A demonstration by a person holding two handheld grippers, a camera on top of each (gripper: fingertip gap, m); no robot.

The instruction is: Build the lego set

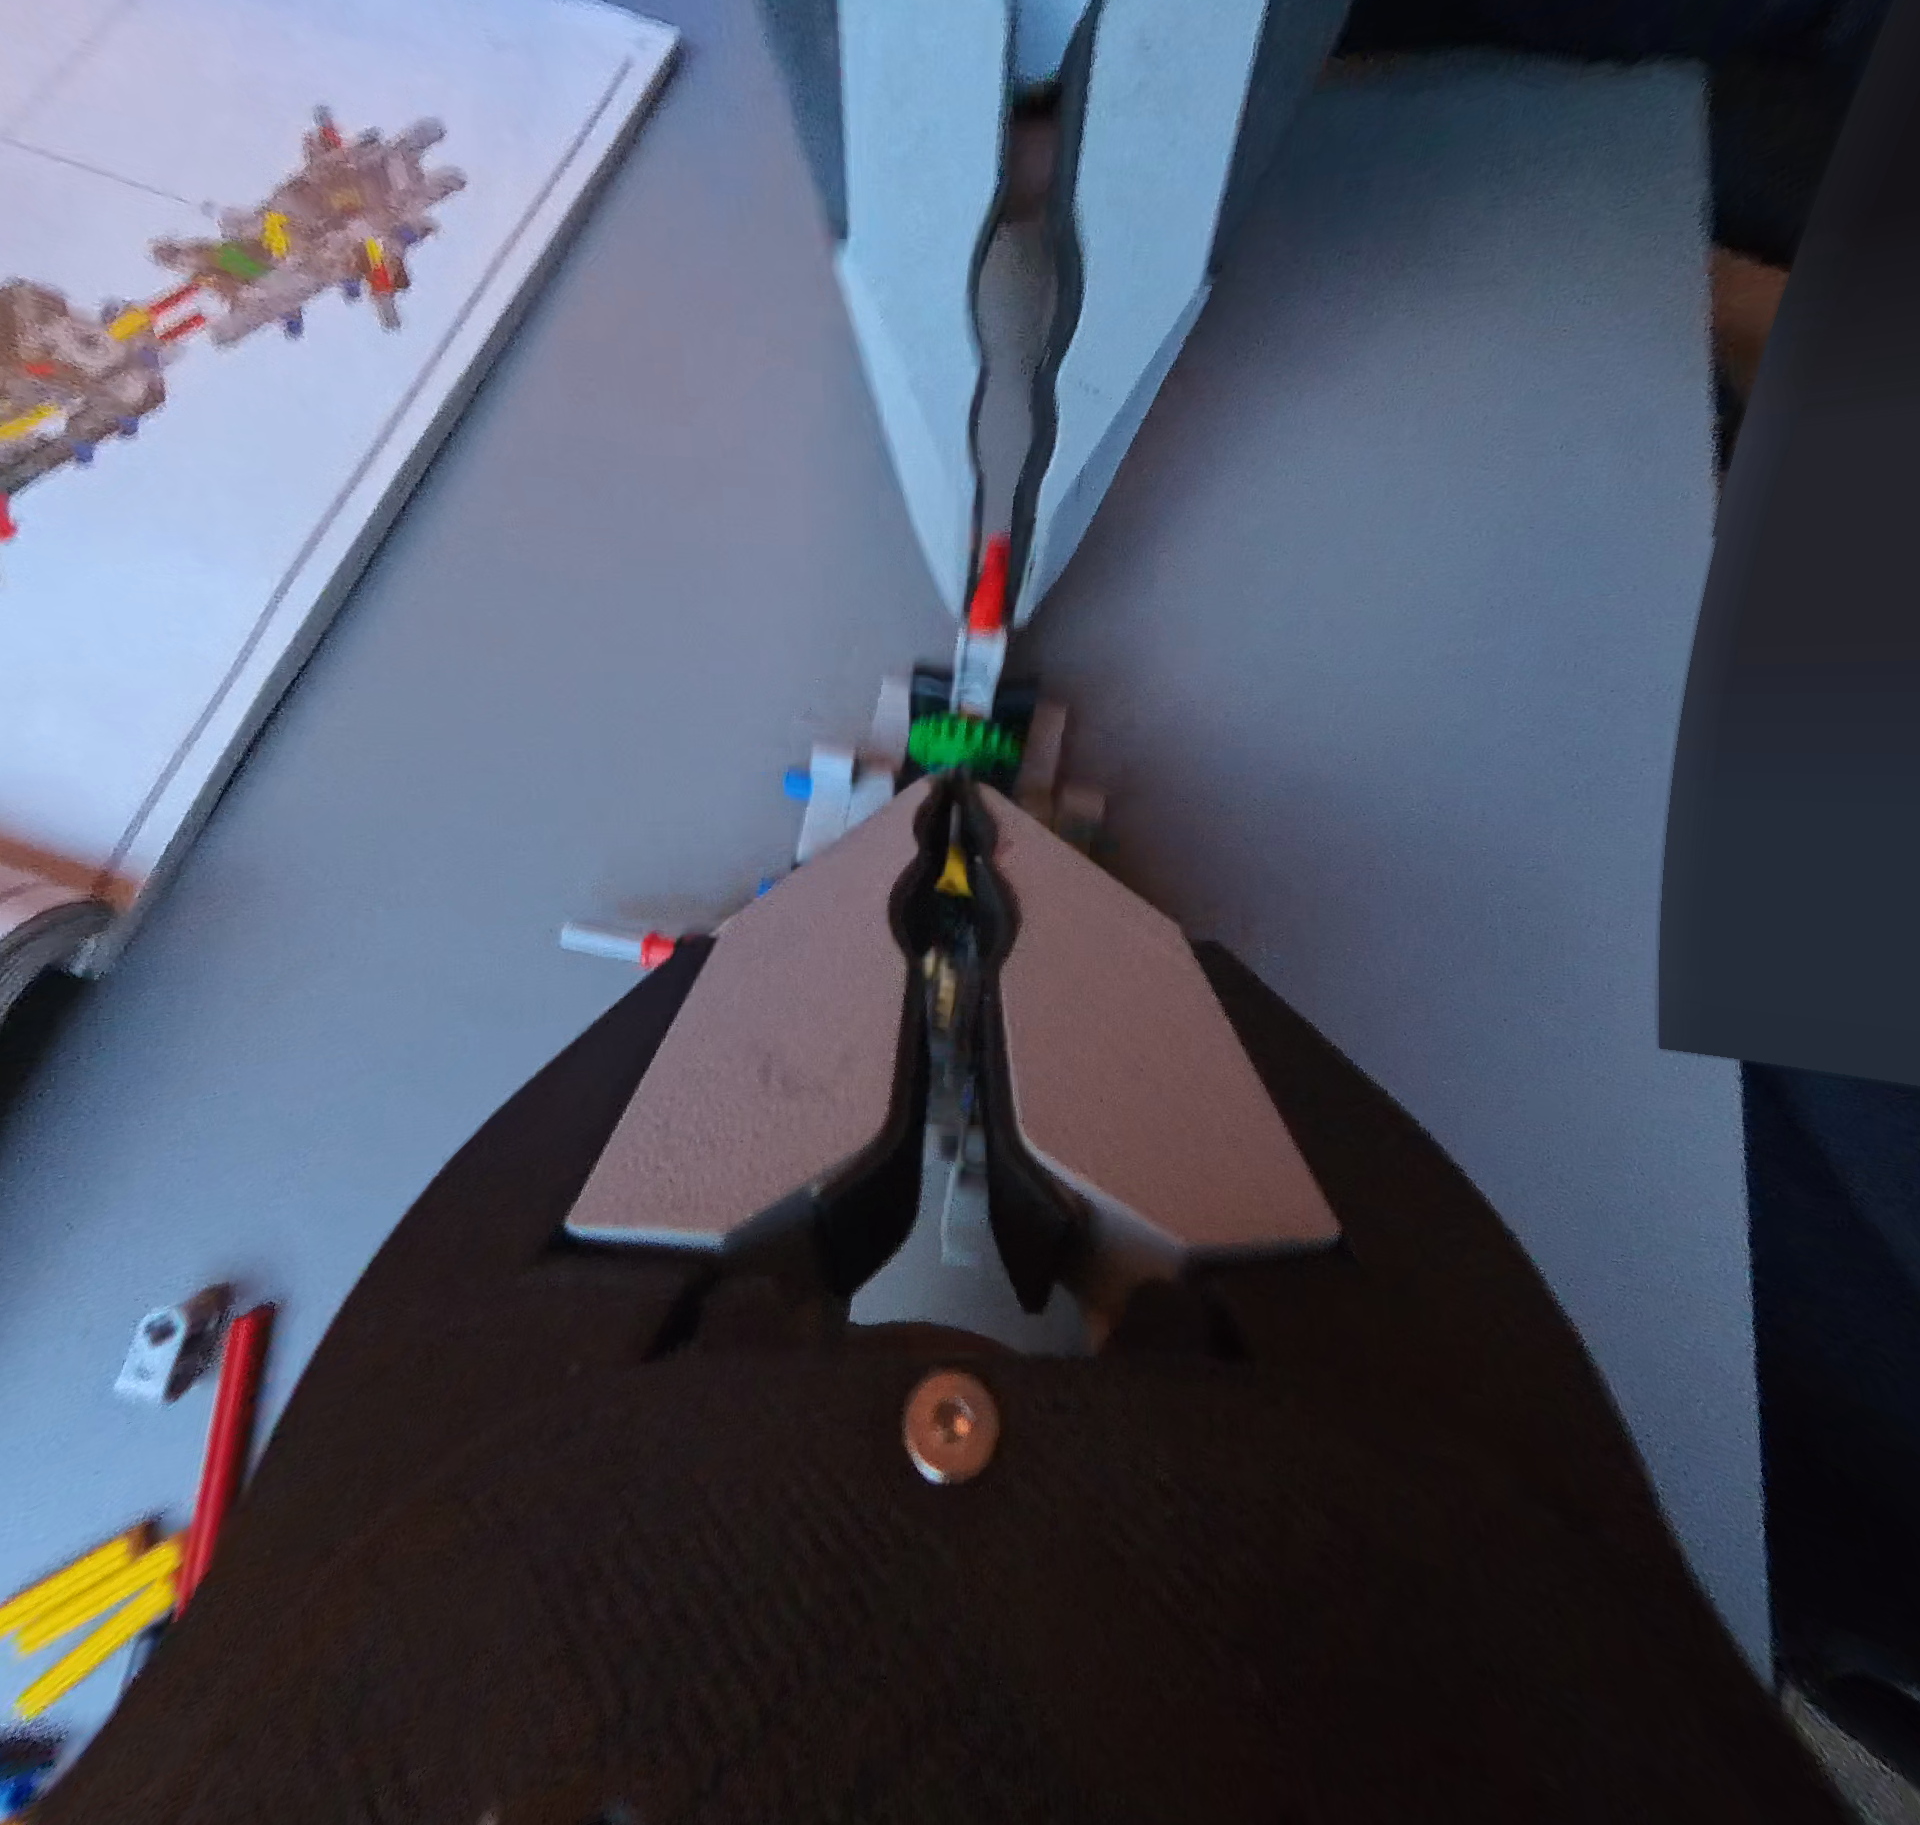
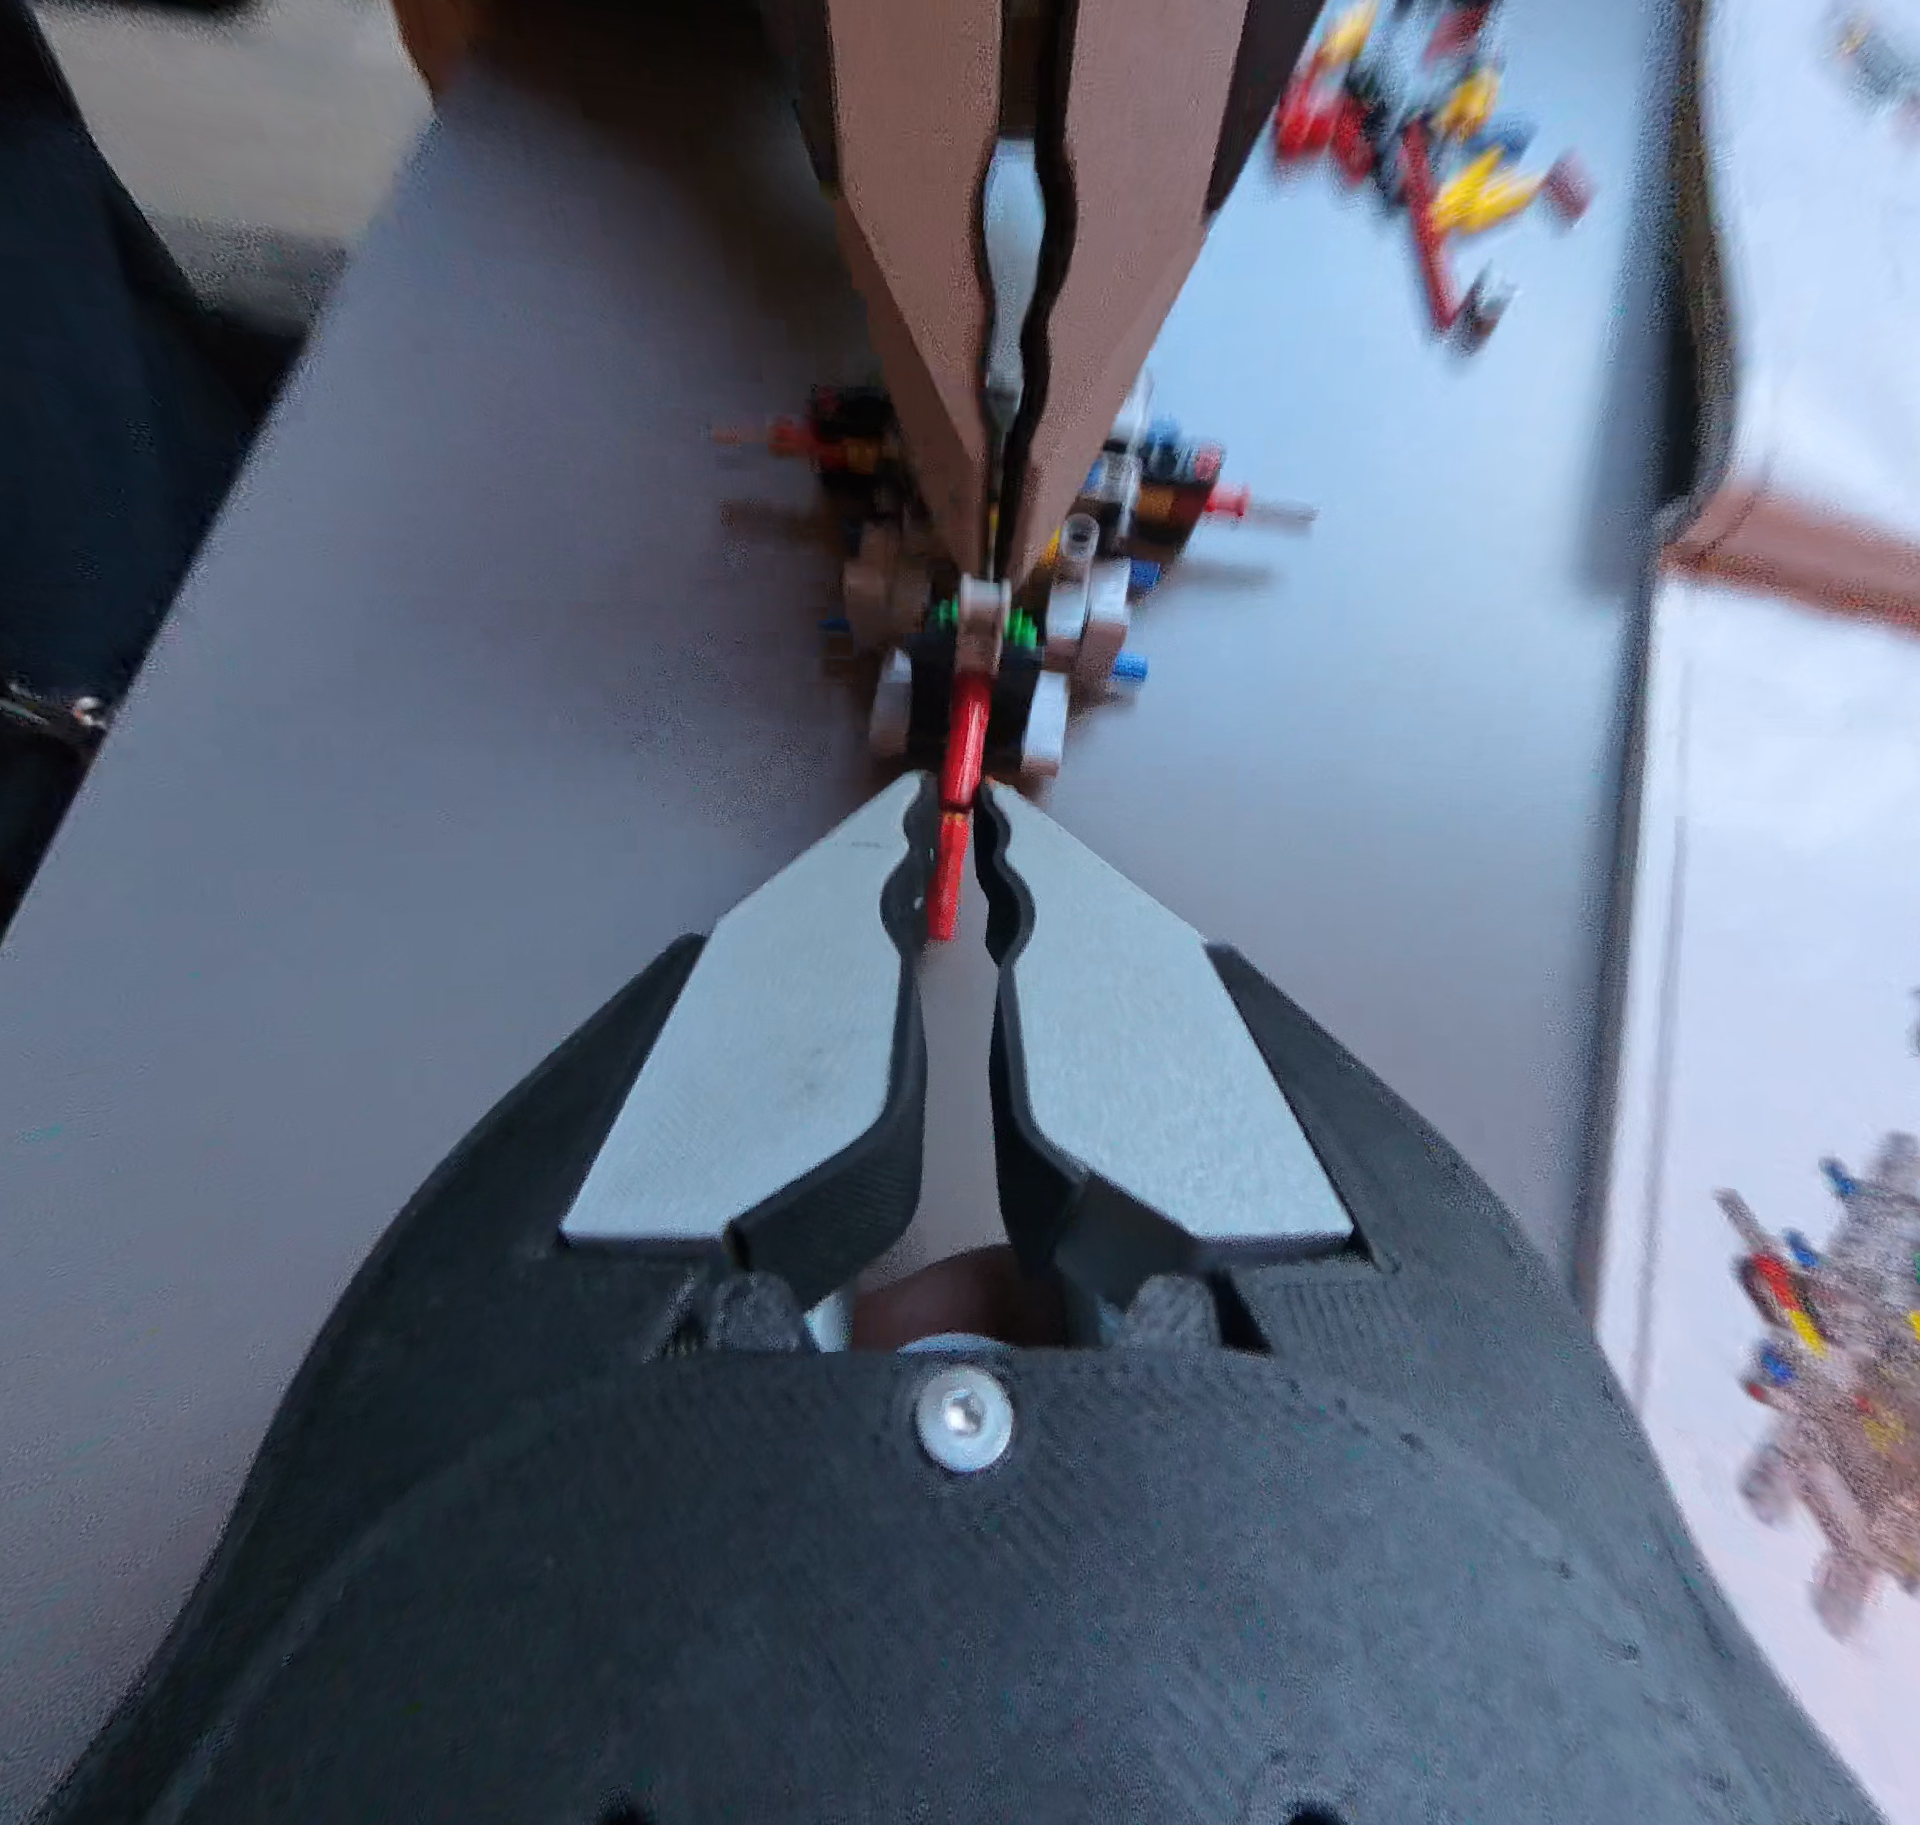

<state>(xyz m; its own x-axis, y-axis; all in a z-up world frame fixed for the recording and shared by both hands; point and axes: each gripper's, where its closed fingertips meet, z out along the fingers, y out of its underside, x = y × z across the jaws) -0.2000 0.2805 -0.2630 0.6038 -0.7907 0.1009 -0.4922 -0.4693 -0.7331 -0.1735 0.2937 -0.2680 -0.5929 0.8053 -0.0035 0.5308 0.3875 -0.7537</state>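
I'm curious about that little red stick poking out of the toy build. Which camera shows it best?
The right wrist view: the red stick runs from the toy build back between the grey claw's tips, nearly full length. The left wrist view shows only a short red stub at that claw's far-off tips.

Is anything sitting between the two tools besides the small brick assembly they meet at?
Nothing else visible. The right tool grips a red axle that runs into the assembly; the left tool meets it from the opposite side, tips shut just behind the green gear.
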